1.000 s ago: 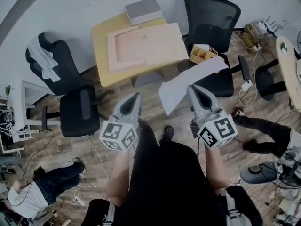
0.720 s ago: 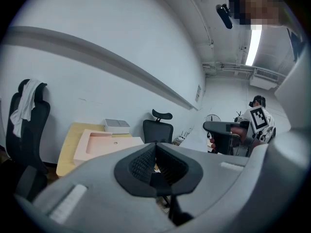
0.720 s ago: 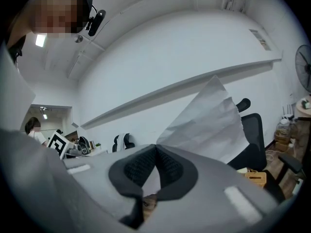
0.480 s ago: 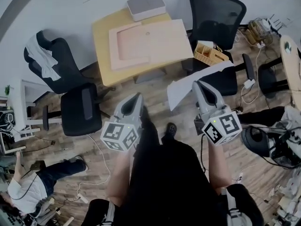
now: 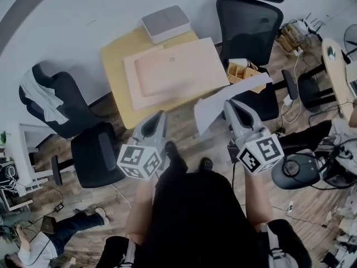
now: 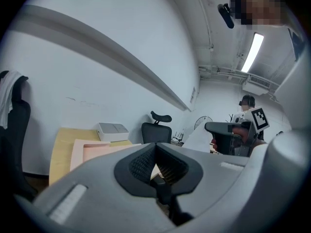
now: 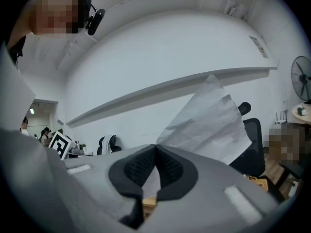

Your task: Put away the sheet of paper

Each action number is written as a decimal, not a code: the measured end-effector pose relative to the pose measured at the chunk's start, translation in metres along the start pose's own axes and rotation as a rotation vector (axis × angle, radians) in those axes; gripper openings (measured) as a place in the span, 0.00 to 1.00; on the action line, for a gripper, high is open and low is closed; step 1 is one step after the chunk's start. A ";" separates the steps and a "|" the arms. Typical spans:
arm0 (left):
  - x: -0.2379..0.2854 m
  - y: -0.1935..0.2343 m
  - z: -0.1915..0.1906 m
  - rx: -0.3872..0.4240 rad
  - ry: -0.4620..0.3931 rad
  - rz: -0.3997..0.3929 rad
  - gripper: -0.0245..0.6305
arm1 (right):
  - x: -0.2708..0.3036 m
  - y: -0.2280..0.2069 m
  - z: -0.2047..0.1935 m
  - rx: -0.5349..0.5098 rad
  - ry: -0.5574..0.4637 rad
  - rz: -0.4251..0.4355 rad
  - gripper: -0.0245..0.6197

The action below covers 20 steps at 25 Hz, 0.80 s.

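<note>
Ahead of me stands the yellow desk [image 5: 114, 60], a pink board [image 5: 178, 71] covering most of its top and a grey box [image 5: 165, 23] at its far edge. Off the desk's near right corner, in the air, the sheet of paper [image 5: 215, 102] hangs from my right gripper [image 5: 230, 105], whose jaws pinch one edge. My left gripper [image 5: 162, 114] is pressed together on nothing. Recommended: carry the sheet over the desk with a firm pinch, lay it flat, then release. A limp sheet may fold or slide off.
</note>
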<state>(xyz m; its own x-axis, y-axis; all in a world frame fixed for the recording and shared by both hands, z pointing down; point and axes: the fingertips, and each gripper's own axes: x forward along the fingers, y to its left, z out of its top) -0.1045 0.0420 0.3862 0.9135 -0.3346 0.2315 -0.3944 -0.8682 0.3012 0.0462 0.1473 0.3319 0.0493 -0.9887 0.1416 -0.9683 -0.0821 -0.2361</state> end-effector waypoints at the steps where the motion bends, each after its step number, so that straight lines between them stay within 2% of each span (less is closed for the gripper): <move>1: 0.003 0.007 0.004 -0.001 -0.001 -0.008 0.05 | 0.008 0.001 0.001 0.001 0.001 -0.006 0.04; 11: 0.021 0.076 0.029 -0.007 0.013 -0.071 0.05 | 0.090 0.025 0.009 0.028 -0.004 -0.034 0.04; 20: 0.033 0.122 0.030 -0.044 0.024 -0.046 0.05 | 0.146 0.043 -0.004 0.017 0.055 0.022 0.04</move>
<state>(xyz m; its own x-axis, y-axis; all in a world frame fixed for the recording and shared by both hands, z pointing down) -0.1193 -0.0856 0.4029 0.9283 -0.2856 0.2380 -0.3566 -0.8653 0.3524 0.0103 0.0002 0.3463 0.0139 -0.9820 0.1884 -0.9645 -0.0628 -0.2564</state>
